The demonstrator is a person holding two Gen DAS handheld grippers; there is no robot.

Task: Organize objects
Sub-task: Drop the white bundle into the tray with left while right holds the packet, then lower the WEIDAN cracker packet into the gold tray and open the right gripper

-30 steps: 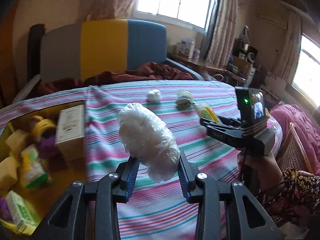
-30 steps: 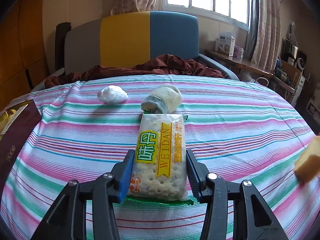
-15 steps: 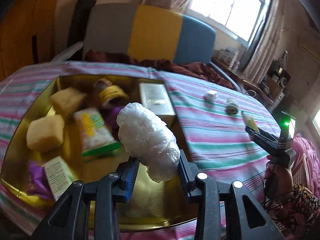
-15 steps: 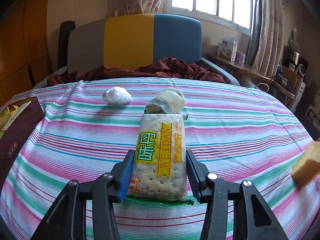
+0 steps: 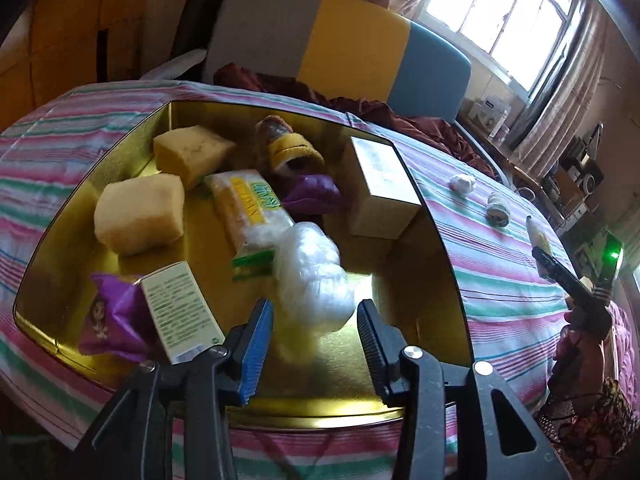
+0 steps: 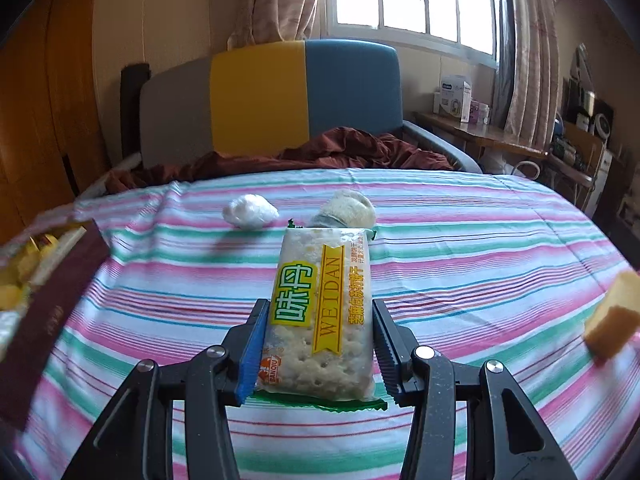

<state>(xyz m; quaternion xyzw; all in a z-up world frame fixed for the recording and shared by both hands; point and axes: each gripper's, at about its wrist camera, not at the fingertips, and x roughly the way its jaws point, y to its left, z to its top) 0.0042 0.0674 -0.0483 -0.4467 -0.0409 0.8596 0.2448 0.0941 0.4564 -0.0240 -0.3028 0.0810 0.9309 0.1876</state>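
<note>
My left gripper [image 5: 314,344] is open above the gold tin [image 5: 448,240]. A white plastic-wrapped bundle [image 5: 312,276] sits loose just ahead of its fingertips, blurred, over the tin floor. My right gripper [image 6: 316,348] is shut on a WEIDAN cracker packet [image 6: 320,312] and holds it above the striped tablecloth [image 6: 460,240]. It also shows in the left wrist view [image 5: 538,246] at the far right. A small white bundle [image 6: 250,210] and a beige roll [image 6: 348,208] lie on the cloth beyond the packet.
The tin holds two yellow sponge cakes [image 5: 140,212], a cracker packet [image 5: 252,208], a purple wrapper [image 5: 108,320], small boxes [image 5: 378,188] and a jar [image 5: 288,148]. A yellow cake piece [image 6: 614,316] lies at the cloth's right edge. A chair [image 6: 280,96] stands behind the table.
My left gripper has swung left over the tin and opened, and the white bundle has dropped out of its jaws. My right gripper has kept hold of the cracker packet and drifted slightly.
</note>
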